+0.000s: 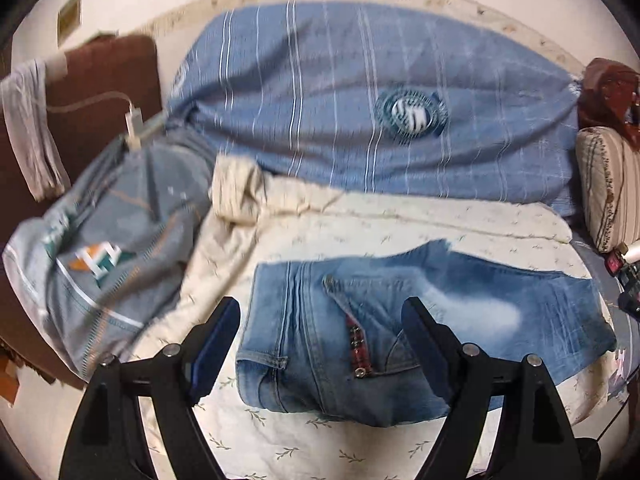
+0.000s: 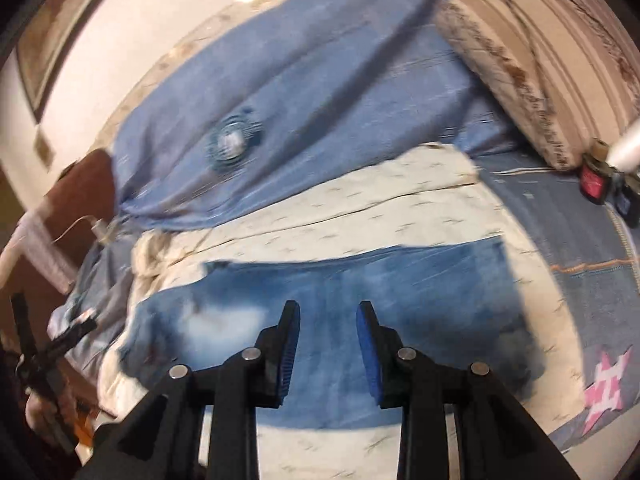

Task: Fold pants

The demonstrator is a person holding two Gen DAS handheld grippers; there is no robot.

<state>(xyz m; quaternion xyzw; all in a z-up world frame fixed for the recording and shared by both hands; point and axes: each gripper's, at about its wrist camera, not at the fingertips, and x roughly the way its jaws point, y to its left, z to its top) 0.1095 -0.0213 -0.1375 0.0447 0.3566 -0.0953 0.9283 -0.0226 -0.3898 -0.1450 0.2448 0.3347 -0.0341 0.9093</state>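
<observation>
Folded light-blue jeans [image 1: 400, 320] lie on a cream leaf-print sheet [image 1: 280, 432], waistband and pocket end toward the left. My left gripper [image 1: 320, 308] is open wide and empty, hovering just above the waistband end; its fingers [image 1: 218, 340] straddle it. In the right wrist view the jeans [image 2: 328, 320] lie across the middle. My right gripper [image 2: 328, 308] is open and empty above the leg end, with blue pads [image 2: 366, 344] apart. The other gripper and the hand holding it show at that view's left edge [image 2: 44, 356].
A blue striped blanket with a round logo [image 1: 412, 114] lies behind the jeans. A grey-blue quilt [image 1: 112, 240] lies left, with a white charger [image 1: 134, 124] on it. A striped pillow [image 2: 540, 68] and small bottles [image 2: 596, 180] are at the right. A brown headboard [image 1: 100, 88] stands far left.
</observation>
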